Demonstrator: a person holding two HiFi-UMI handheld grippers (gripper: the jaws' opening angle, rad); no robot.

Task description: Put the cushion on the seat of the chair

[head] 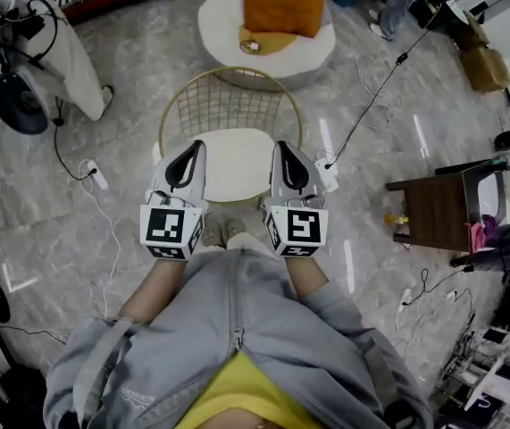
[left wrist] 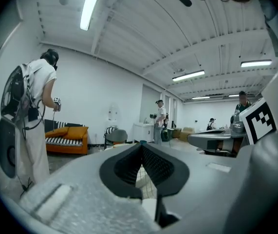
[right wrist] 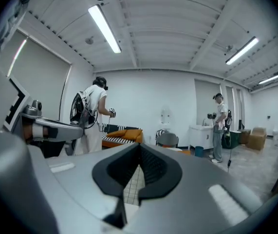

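My left gripper [head: 192, 150] and right gripper [head: 286, 150] are pressed together, empty, above the white seat of the chair [head: 237, 164]. The orange cushion [head: 282, 7] lies beyond its wire back, on the round pouf [head: 214, 34]. Reaching over without opening, I might snag the back or shove the cushion off.

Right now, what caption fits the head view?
The left claw and right claw, both shut, over the wire chair; orange cushion on the white pouf.
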